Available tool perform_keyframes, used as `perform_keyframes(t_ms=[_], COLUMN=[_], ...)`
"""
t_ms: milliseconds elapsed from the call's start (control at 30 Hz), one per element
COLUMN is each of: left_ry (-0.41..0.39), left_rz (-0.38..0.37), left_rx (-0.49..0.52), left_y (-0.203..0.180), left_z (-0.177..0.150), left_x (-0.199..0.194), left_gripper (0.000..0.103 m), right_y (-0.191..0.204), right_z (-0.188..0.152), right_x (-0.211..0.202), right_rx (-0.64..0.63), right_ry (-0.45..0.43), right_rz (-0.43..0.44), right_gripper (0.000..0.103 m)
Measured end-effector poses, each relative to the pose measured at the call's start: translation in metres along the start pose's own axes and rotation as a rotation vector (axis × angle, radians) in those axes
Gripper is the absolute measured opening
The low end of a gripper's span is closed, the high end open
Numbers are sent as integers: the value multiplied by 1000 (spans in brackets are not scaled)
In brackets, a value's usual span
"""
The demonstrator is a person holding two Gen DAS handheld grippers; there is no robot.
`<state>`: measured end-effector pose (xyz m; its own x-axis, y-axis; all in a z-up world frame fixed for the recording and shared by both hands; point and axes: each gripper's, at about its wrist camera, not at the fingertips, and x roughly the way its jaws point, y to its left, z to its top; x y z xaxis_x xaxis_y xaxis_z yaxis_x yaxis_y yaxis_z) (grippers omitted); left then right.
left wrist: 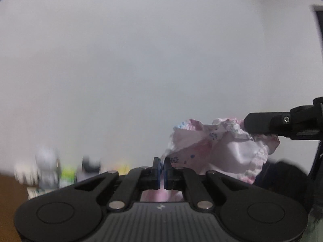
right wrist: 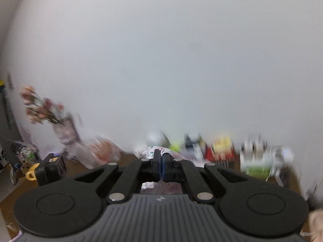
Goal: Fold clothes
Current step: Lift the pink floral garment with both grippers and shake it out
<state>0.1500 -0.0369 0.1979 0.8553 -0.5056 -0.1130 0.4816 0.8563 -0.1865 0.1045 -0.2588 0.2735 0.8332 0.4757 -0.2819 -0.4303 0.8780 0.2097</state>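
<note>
Left gripper (left wrist: 161, 166) sits pinched tight on an edge of the pink printed garment (left wrist: 220, 151), its blue pads (left wrist: 160, 169) closed with thin cloth caught between them. The garment bunches up just past those fingertips and stretches across to the right gripper (left wrist: 247, 126), whose black finger bites into its far upper corner. From the right gripper's own camera, the right gripper (right wrist: 160, 162) is likewise clamped to a slit, with a fold of pale flowered cloth showing just beyond the tips and more of it hanging in shadow beneath the fingers.

So the garment hangs in the air between the two grippers, clear of the brown table (right wrist: 12, 197) below it.

It looks very light and thoroughly limp: it crumples into soft peaks, sags in the middle and keeps no shape of its own. I judge it will drape wherever gravity takes it, so it needs to be held by two corners or along a hem and drawn taut to open flat. A pinch on a single layer near an edge should hold well, since the weave looks matt, not slick. Nothing about it seems breakable.

Beyond the garment, along the table's far edge, stands a blurred row of boxes and bottles (right wrist: 222, 147), then a spray of dried flowers (right wrist: 38, 109), and behind everything the plain white wall (right wrist: 161, 50).
</note>
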Motion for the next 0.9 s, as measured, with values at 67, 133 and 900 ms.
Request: perform_keyframes(t_ms=[67,133,900], left_ry=[-93,-161,-289], left_rz=[-18,-36,180], left_rx=[41,46,233], left_y=[-23,-40,-84], left_z=[27,47,121], left_x=[-48,-91,-207], left_gripper=[2,2,2], right_y=[32,65,133], right_z=[15,28,98], right_x=[-49,-97,-192], right_rx=[-67,-125,-197], right_ry=[-68,-137,-316], right_rz=[26,54,77], right_gripper=[1,1,1])
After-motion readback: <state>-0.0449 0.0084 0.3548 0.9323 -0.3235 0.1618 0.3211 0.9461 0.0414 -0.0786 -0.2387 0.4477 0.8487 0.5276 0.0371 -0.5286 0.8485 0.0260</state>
